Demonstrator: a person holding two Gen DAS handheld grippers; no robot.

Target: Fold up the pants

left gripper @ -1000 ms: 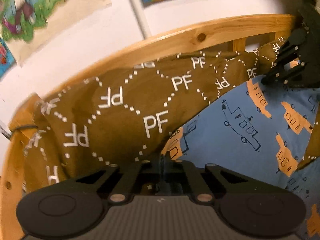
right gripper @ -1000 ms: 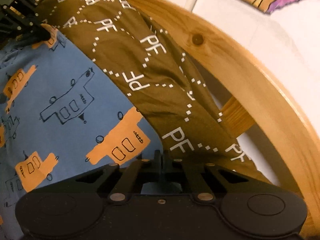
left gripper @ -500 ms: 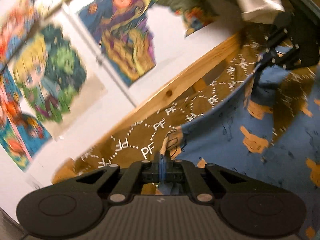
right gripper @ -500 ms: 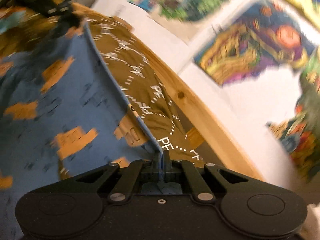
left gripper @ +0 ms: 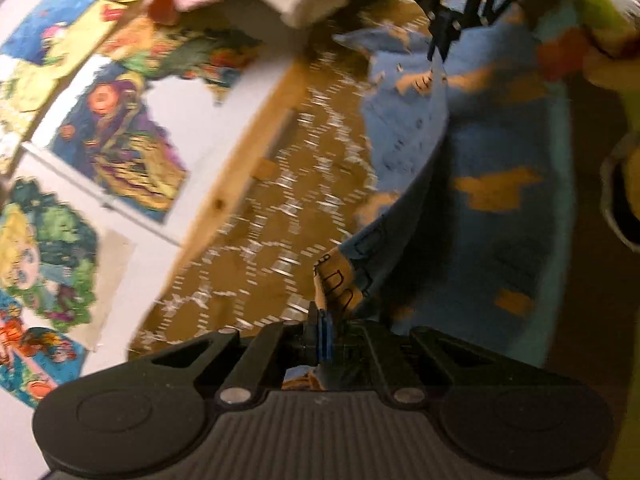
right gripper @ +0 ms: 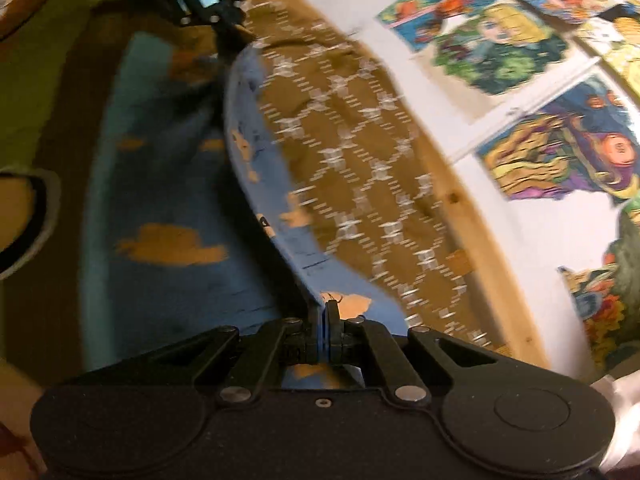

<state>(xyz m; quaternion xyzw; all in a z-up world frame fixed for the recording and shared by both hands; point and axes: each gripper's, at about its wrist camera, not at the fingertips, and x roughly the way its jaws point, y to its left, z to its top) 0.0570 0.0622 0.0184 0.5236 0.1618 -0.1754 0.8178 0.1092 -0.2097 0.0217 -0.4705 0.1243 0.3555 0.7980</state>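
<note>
1. Left gripper (left gripper: 322,322): clenched on a corner of the pants (left gripper: 492,184), blue cloth with orange vehicles.
2. Right gripper (right gripper: 326,318): clamped on another edge of the same pants (right gripper: 168,208).
3. Pants: stretched between both grippers, hanging over a brown blanket (right gripper: 352,128) with a white pattern.
4. Wooden bed rail (right gripper: 484,240): beyond the blanket.
5. Colourful posters (right gripper: 560,148): on the white wall behind.
</note>
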